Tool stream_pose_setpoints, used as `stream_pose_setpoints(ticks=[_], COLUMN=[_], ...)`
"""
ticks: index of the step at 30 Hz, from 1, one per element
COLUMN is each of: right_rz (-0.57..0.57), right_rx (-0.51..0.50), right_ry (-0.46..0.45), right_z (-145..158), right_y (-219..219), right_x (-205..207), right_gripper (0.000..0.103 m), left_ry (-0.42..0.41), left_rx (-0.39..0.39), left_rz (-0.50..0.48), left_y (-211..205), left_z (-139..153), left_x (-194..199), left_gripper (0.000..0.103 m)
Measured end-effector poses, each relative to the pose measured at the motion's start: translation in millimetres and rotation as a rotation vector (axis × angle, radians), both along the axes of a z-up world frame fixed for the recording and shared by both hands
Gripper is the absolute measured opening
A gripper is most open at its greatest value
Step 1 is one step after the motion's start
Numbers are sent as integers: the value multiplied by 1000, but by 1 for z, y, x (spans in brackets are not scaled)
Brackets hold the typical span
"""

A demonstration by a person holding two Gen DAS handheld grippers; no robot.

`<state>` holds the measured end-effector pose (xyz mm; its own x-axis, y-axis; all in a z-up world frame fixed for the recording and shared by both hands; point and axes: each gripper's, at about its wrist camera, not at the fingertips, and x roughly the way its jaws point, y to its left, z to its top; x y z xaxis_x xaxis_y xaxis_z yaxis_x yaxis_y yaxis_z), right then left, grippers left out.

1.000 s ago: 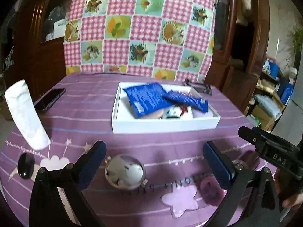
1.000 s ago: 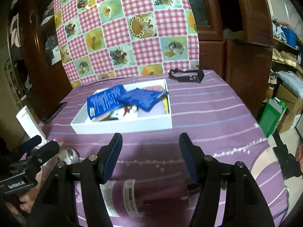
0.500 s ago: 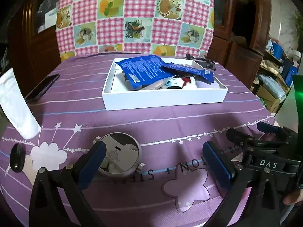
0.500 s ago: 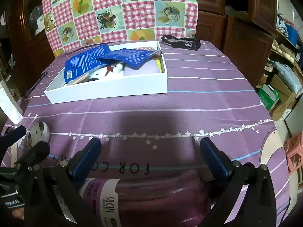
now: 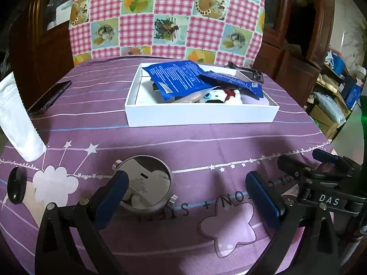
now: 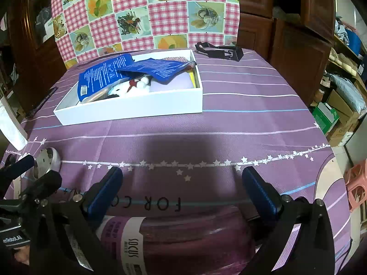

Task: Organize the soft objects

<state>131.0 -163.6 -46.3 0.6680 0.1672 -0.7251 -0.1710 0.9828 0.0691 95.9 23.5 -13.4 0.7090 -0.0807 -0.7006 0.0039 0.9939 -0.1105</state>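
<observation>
Through the left camera, my left tongs (image 5: 183,197) hang open over the surface (image 5: 206,142), holding nothing; the white box (image 5: 201,114) beyond already collects blue packets (image 5: 176,78) and a plush toy (image 5: 224,96).

Through the right camera, my right tongs (image 6: 181,190) gape wide around the purple pack (image 6: 183,240), nearer me than the box, ready to squeeze it, I judge.

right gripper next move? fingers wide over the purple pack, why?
Probably close the right gripper on the purple sock pack. Its fingers stand wide open on either side of the pack, which lies on the tablecloth, not gripped. The white box already holds other soft items.
</observation>
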Motion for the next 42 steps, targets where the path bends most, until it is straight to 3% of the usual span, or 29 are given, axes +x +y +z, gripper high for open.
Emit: stream_pose_setpoints(ticks=[14, 23, 28, 33, 37, 39, 42], right_rz=[-8, -40, 21, -28, -70, -61, 22], right_rx=[-3, 2, 80, 6, -5, -16, 7], right_ry=[0, -6, -193, -371, -572, -585, -505], right_z=[-2, 2, 24, 41, 52, 54, 50], right_y=[0, -1, -4, 1, 0, 2, 6], right_x=[0, 3, -28, -56, -85, -90, -81], right_gripper=[103, 102, 102, 101, 103, 103, 103], left_ry=[-37, -110, -163, -210, -234, -232, -209], left_rx=[27, 31, 55, 86, 110, 122, 144], left_rz=[-14, 7, 32, 61, 49, 37, 27], left_y=[-5, -5, -6, -7, -11, -14, -17], left_z=[6, 16, 22, 28, 30, 30, 27], left_x=[-6, -18, -25, -32, -36, -36, -33], left_gripper=[103, 103, 103, 103, 103, 103, 103])
